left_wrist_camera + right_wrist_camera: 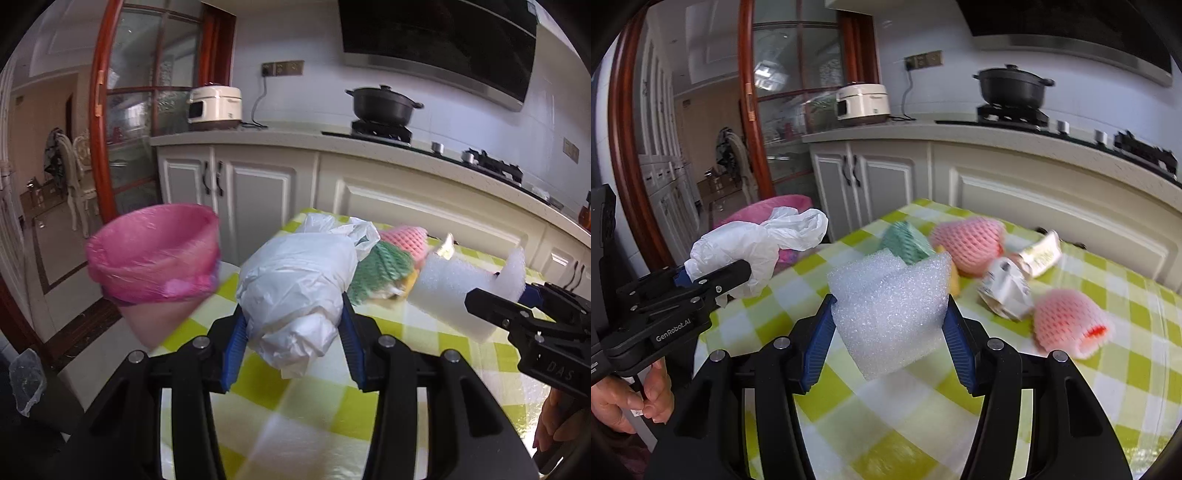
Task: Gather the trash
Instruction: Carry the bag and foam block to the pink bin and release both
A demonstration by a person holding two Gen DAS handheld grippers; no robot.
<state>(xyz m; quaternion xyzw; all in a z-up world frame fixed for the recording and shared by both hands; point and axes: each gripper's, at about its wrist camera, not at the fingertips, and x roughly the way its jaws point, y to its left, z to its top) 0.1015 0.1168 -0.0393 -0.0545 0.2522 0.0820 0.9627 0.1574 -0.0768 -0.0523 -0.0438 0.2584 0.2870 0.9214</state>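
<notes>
Gripping a crumpled white bag (295, 291), the left gripper (293, 332) is seen with its blue pads pressed on both sides of the plastic, which is lifted clear of the table (295, 424). In the right wrist view the same bag (753, 247) is seen bunched out of the left gripper (713, 280), above the table's left edge.

A white foam sheet (890, 295) is clamped between the pads of the right gripper (888, 325), held off the checked cloth. From the left wrist view the foam (454, 288) is seen folded in the right gripper (495, 295).

A bin (155, 258) lined with a pink bag is noted on the floor just off the table's far left corner; image blurred there.

Left on the table, toward its far edge: a green net sleeve (908, 240), a pink net sleeve (967, 243), crumpled paper wrappers (1008, 291). A second pink sleeve (1071, 321) is noted nearer the right edge. A hand (631, 398) is seen on the left gripper's handle.
</notes>
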